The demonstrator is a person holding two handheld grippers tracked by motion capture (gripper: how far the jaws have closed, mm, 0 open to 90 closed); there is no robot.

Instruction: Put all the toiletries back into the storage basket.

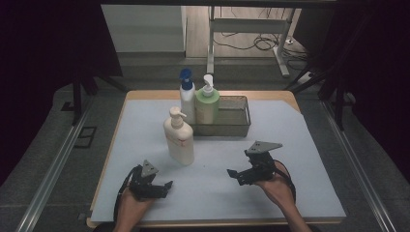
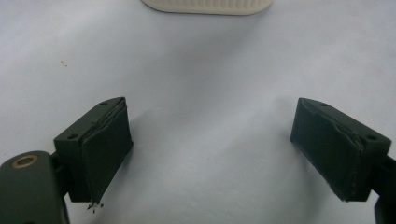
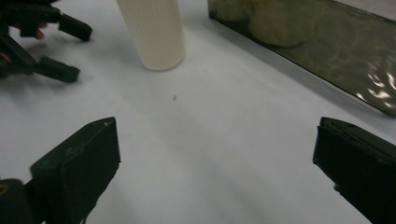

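- The worktop (image 1: pixel 290 193) is a wooden board with a pale, matte, smooth sheet over most of it; wood shows as a thin edge at the far and left sides.
- The tray (image 1: pixel 232 126) is a long rectangular basket with low, dull, translucent-looking walls, standing at the worktop's 12 o'clock side. In the right gripper view its wall (image 3: pixel 327 42) looks glossy and rippled.
- The cream bottle (image 1: pixel 179 140) is a tall oval pump bottle of ribbed plastic, upright on the sheet just outside the tray, at about 7 o'clock from it. Its ribbed base (image 2: pixel 208 5) lies at 12 o'clock in the left gripper view, and its body (image 3: pixel 153 32) at about 11 o'clock in the right gripper view.
- The green bottle (image 1: pixel 207 105) is a round cylinder with a white pump, upright at the tray's left end.
- The white bottle (image 1: pixel 187 99) with a blue pump stands touching the green bottle's left side.
- The right gripper (image 1: pixel 233 175) is held low over the sheet at 5 o'clock, its jaws spread wide and holding nothing, pointing toward 9 o'clock, with a grey three-cornered plate on top.
- The left gripper (image 1: pixel 168 187) is at 7 o'clock, equally released and empty, its jaws pointing toward 3 o'clock, the hand curled under it.
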